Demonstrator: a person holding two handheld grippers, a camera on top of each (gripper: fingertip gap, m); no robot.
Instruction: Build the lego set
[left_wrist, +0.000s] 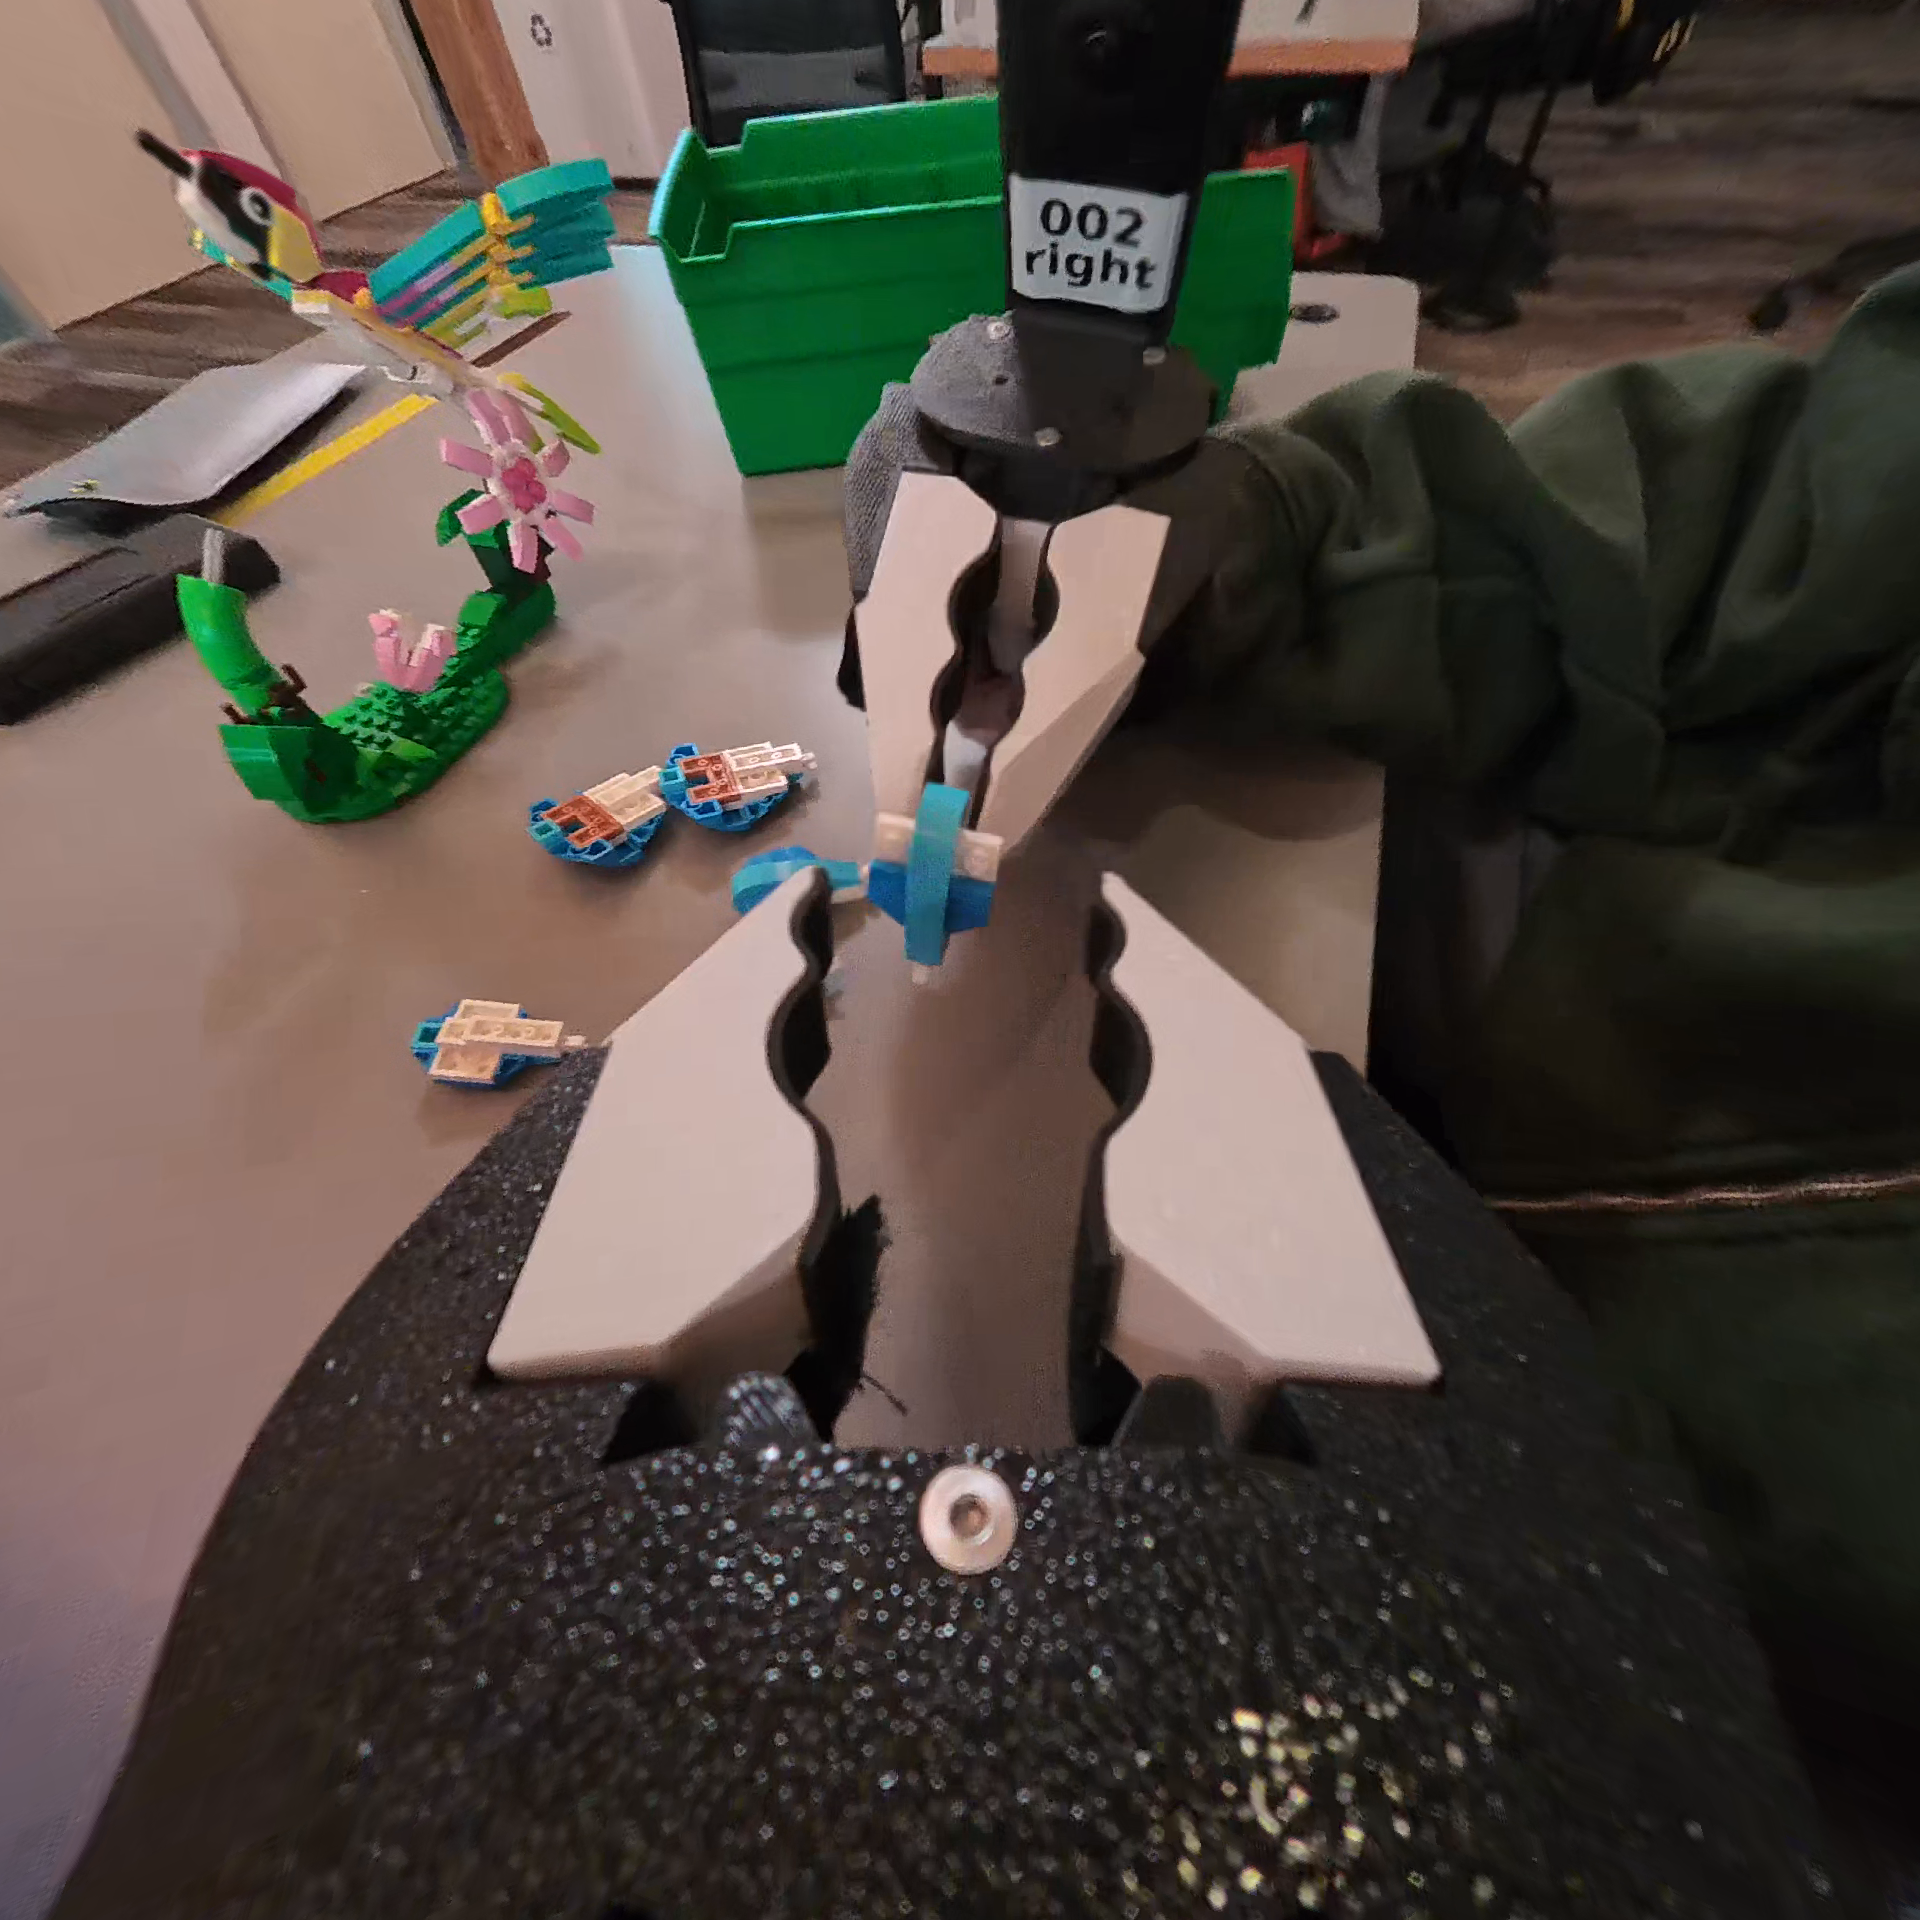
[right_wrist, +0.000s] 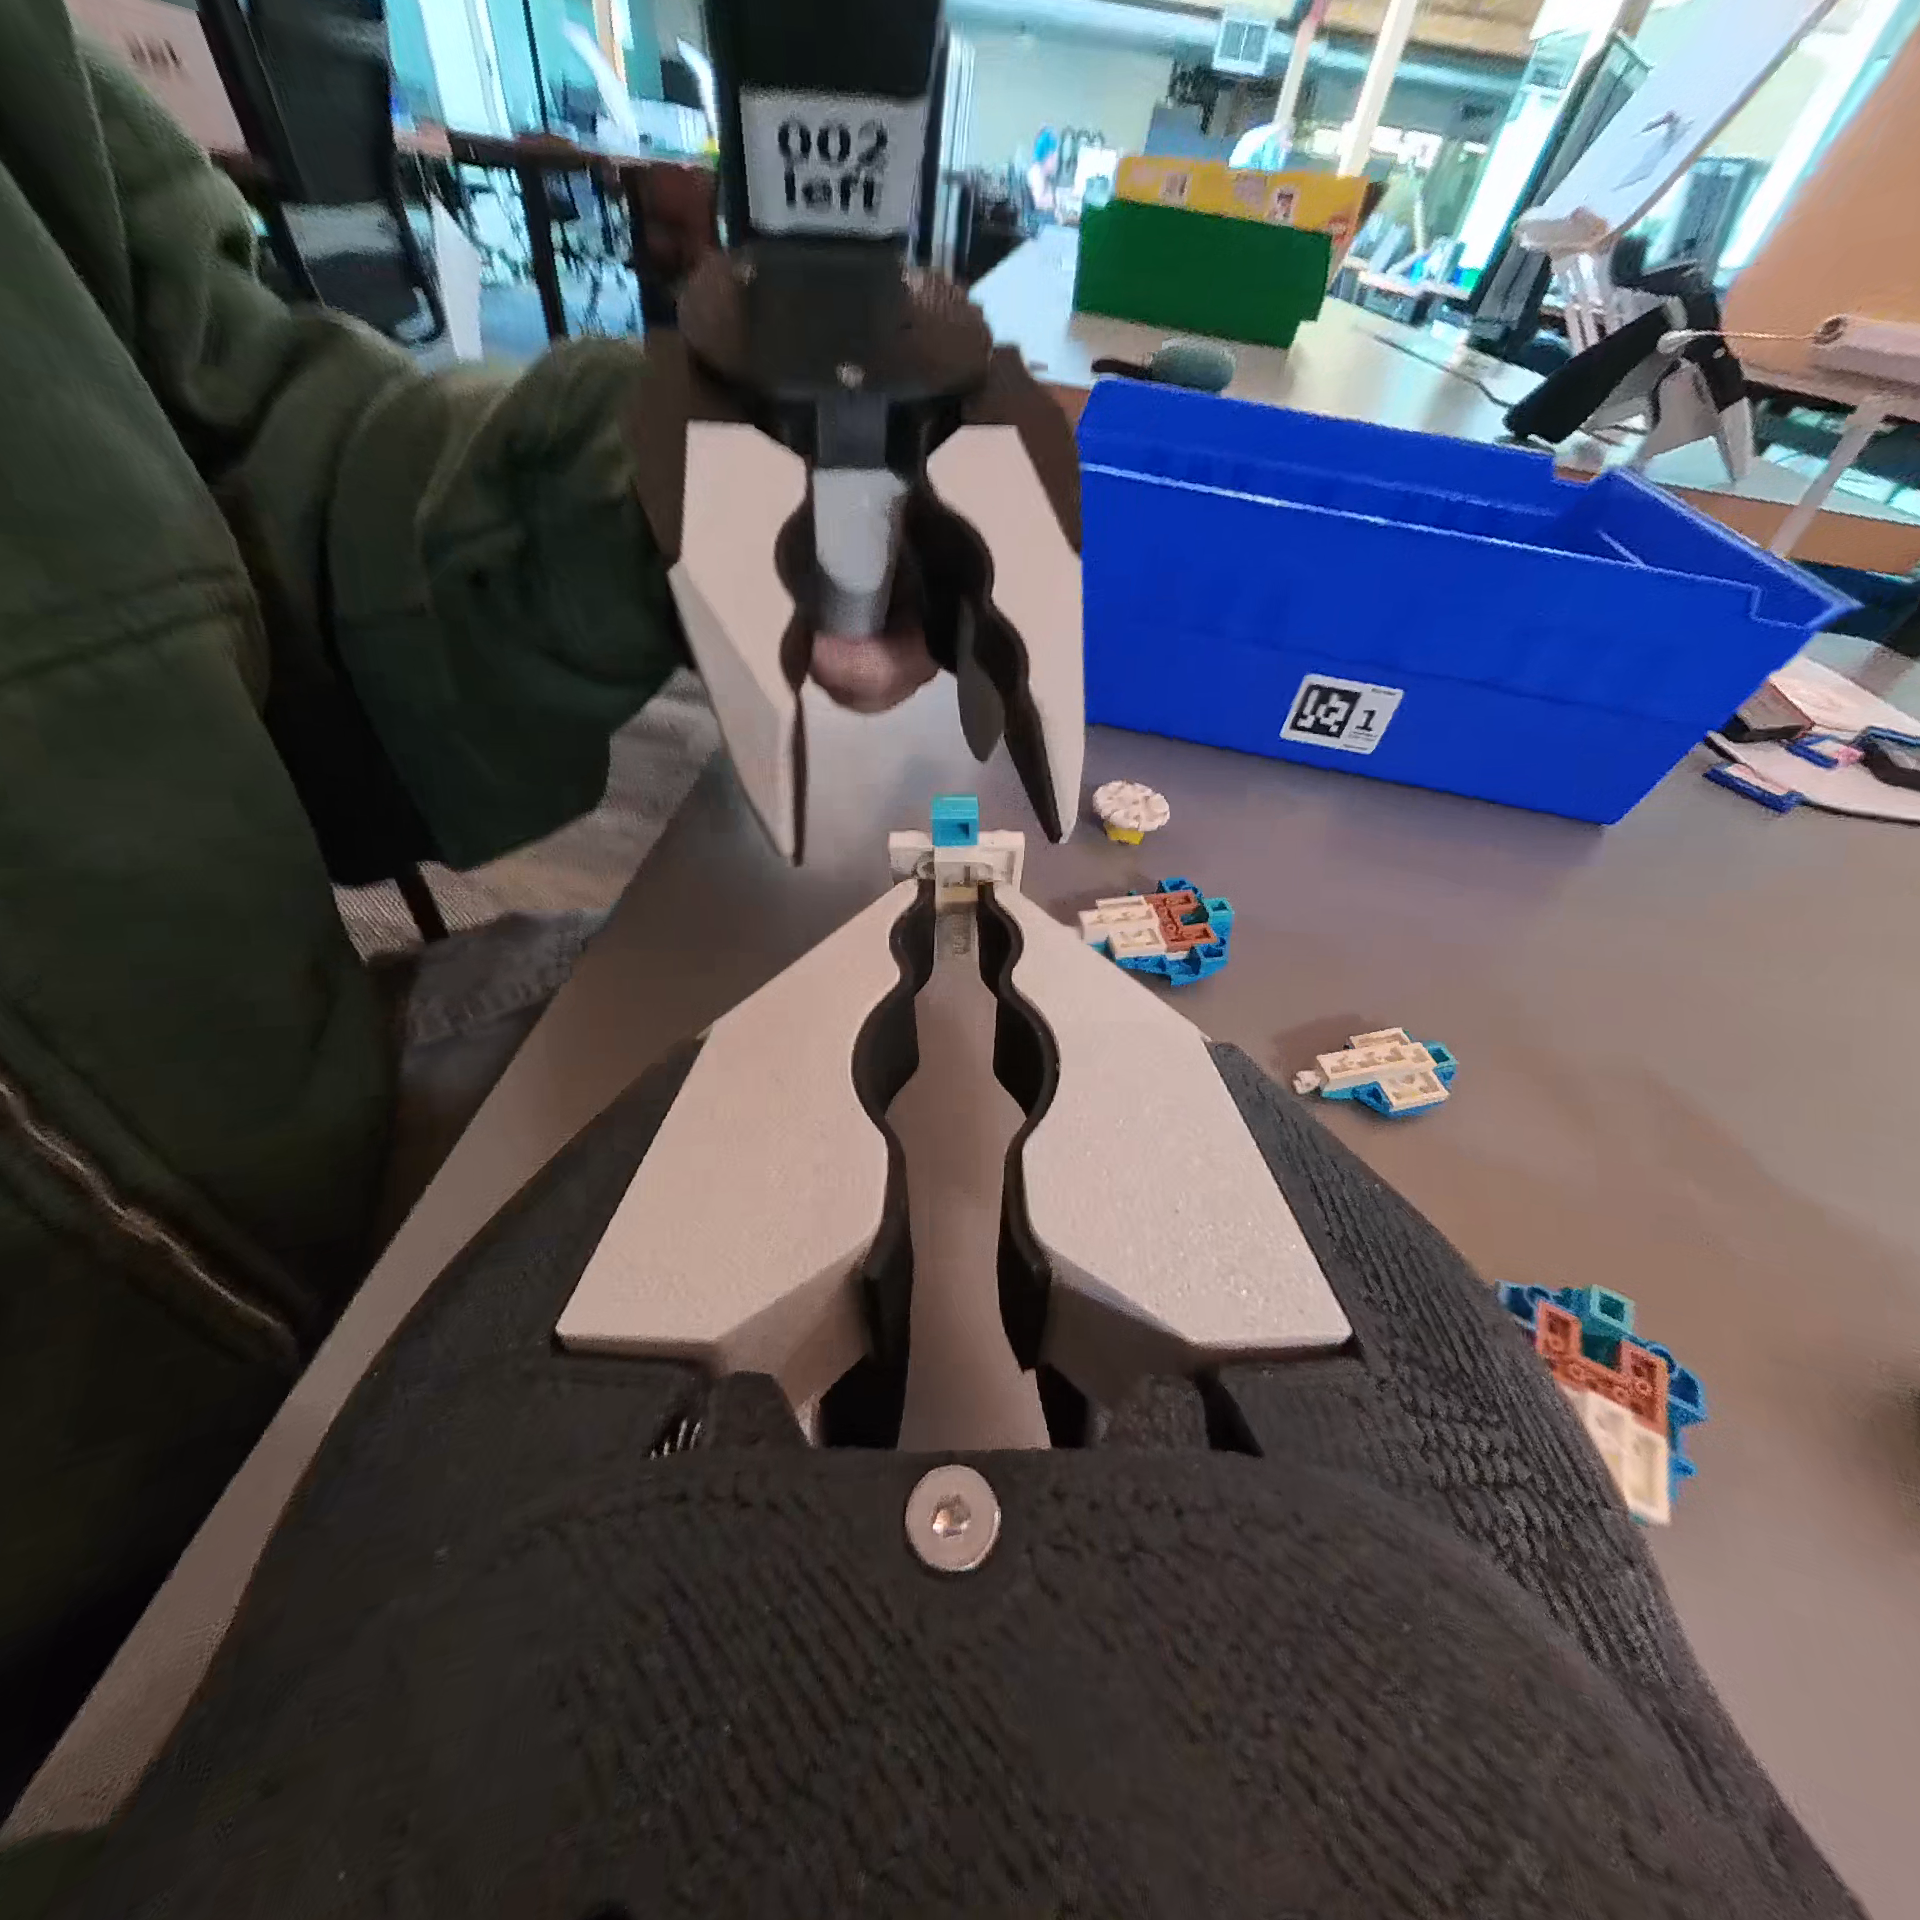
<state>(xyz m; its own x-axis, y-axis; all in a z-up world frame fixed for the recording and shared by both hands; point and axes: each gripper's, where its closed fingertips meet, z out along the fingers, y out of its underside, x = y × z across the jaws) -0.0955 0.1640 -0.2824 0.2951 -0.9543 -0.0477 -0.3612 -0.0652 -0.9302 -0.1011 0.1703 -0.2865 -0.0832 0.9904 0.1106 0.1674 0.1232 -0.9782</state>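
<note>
My right gripper is shut on a small brick piece, white with a light blue part on top, and holds it above the grey table. In the left wrist view the right gripper comes down from the top, and the piece shows a blue ring-like part and a white plate. My left gripper is open, with its fingertips on either side just below the piece and not closed on it. It faces the right gripper in the right wrist view. A loose blue curved part lies by its left fingertip.
Three small blue, white and brown brick assemblies lie on the table. A brick bird-and-flower model stands at the left, with a green bin behind. A blue bin and a white round part lie beyond. A person's green sleeve is at the right.
</note>
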